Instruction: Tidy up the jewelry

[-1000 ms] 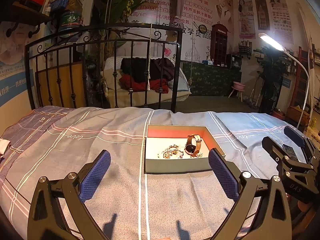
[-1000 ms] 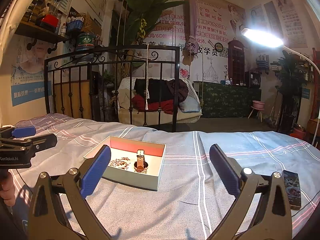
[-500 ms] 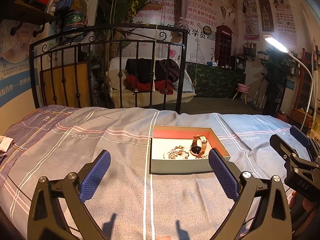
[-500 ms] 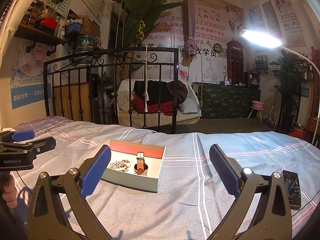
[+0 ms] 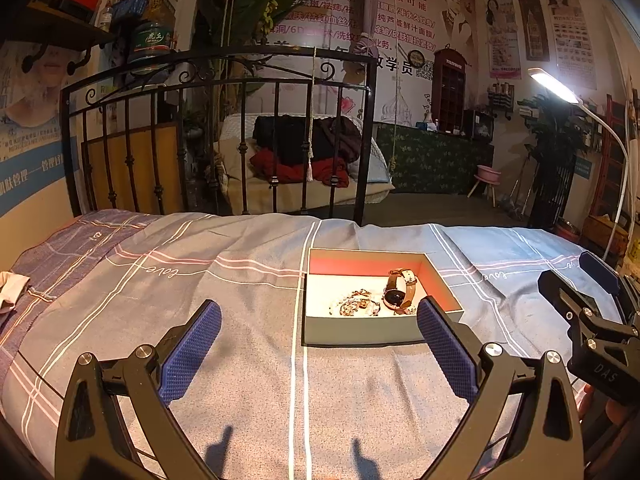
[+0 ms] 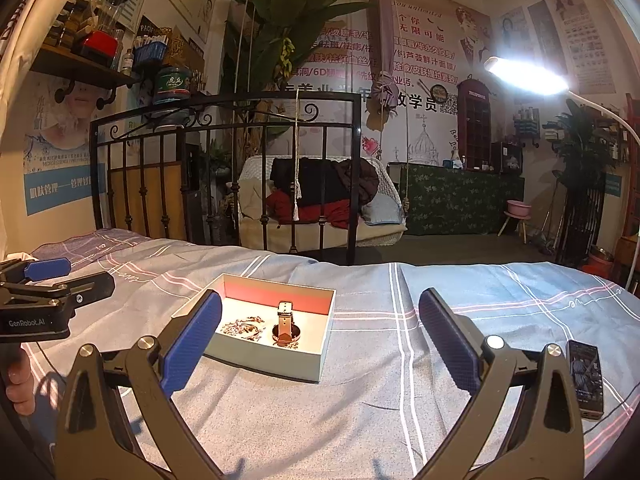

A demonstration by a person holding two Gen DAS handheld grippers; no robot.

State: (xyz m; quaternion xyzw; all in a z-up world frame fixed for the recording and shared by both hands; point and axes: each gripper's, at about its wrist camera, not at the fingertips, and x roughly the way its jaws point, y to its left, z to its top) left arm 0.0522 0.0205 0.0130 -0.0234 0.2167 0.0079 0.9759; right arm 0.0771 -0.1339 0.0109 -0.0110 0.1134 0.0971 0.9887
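Observation:
A shallow grey box (image 5: 360,330) with a red inner wall lies on the bed. In it are a wristwatch with a tan strap (image 5: 400,290) and a tangle of chain jewelry (image 5: 357,303). My left gripper (image 5: 318,330) is open and empty, hovering in front of the box, its right finger (image 5: 444,344) by the box's front right corner. In the right wrist view the box (image 6: 272,354), watch (image 6: 285,326) and chains (image 6: 244,326) lie ahead left. My right gripper (image 6: 320,330) is open and empty, its left finger (image 6: 192,336) overlapping the box's near left edge.
The bed cover (image 5: 200,288) is grey-blue with pink and white stripes. A black iron bed frame (image 5: 224,140) stands at the far edge. A phone (image 6: 584,378) lies on the cover at the right. A white cloth (image 5: 10,290) sits at the far left.
Both grippers have drifted slightly; the box has shifted a little right in the left view. Both stay open and the box contents have not moved.

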